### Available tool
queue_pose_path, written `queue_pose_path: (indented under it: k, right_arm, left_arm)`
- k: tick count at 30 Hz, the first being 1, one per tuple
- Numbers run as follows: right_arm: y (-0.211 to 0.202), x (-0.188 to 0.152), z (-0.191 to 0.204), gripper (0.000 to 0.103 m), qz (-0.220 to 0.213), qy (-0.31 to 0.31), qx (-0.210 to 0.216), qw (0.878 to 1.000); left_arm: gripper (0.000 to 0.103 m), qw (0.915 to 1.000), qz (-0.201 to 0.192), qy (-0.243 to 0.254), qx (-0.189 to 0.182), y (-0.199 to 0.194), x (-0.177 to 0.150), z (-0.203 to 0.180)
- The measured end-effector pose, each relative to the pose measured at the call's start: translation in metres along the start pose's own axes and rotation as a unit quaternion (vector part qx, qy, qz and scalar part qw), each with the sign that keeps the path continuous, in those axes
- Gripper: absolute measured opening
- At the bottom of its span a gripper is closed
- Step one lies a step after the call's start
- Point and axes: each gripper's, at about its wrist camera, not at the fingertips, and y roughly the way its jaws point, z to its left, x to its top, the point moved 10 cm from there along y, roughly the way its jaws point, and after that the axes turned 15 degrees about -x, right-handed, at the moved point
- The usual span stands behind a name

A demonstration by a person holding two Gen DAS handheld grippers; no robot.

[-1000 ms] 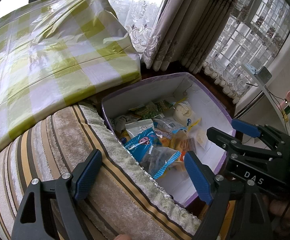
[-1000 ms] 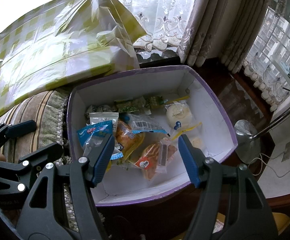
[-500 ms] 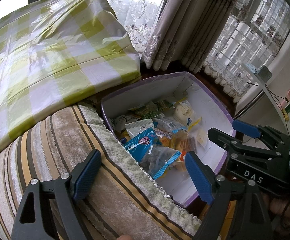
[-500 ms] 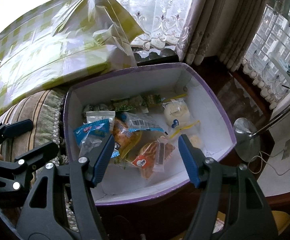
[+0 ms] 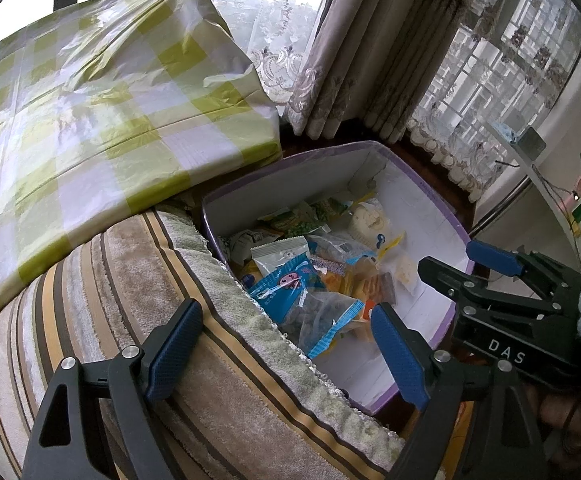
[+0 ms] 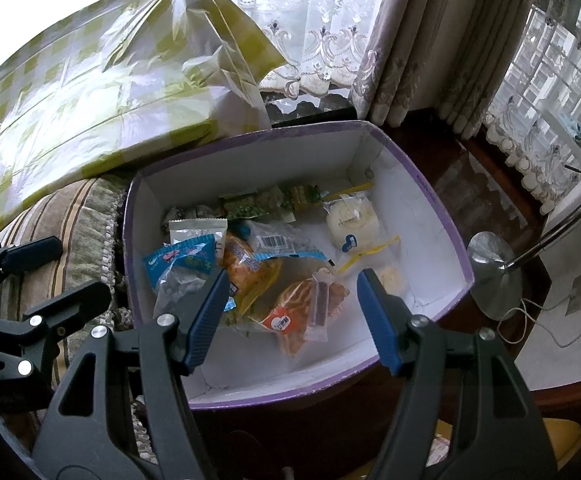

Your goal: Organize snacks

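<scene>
Snacks are lying in a loose heap inside a white box with a purple rim (image 6: 442, 216), which is sitting on a dark wooden surface just beside a striped cushion (image 5: 138, 304). A blue packet (image 6: 178, 258) is resting at the near-left of the heap, partly over a grey-white sachet (image 6: 198, 230). Beside it an orange-yellow bag (image 6: 246, 276) is leaning under a clear wrapper with a barcode (image 6: 276, 242). A bun in clear wrap with a red label (image 6: 302, 308) is lying toward the near side, and a pale round cake in a wrapper (image 6: 352, 218) is sitting toward the far right. Small green packets (image 6: 266, 200) are lining the far wall.

The right tool (image 6: 290, 316) is hovering over the near part of the box with its jaws standing apart and nothing between them — the bun is showing through the gap below. The left tool (image 5: 286, 356) is hanging over the cushion's edge and the box's left side, its jaws wide apart and gripping nothing. Each tool is showing at the edge of the other's view.

A bundle wrapped in green-and-white checked plastic (image 5: 90, 112) is resting on the cushion behind the box, with lace curtains (image 6: 310, 36) hanging beyond it.
</scene>
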Motion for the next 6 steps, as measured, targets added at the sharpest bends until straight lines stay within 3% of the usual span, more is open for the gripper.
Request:
queue_pose_path:
  k: [6]
  right_arm:
    - [-0.007,0.002,0.001,0.069,-0.005,0.005,0.003,1.0]
  left_arm:
    - [0.103,0.9983,-0.053,0.017,-0.019,-0.031,0.012,-0.007]
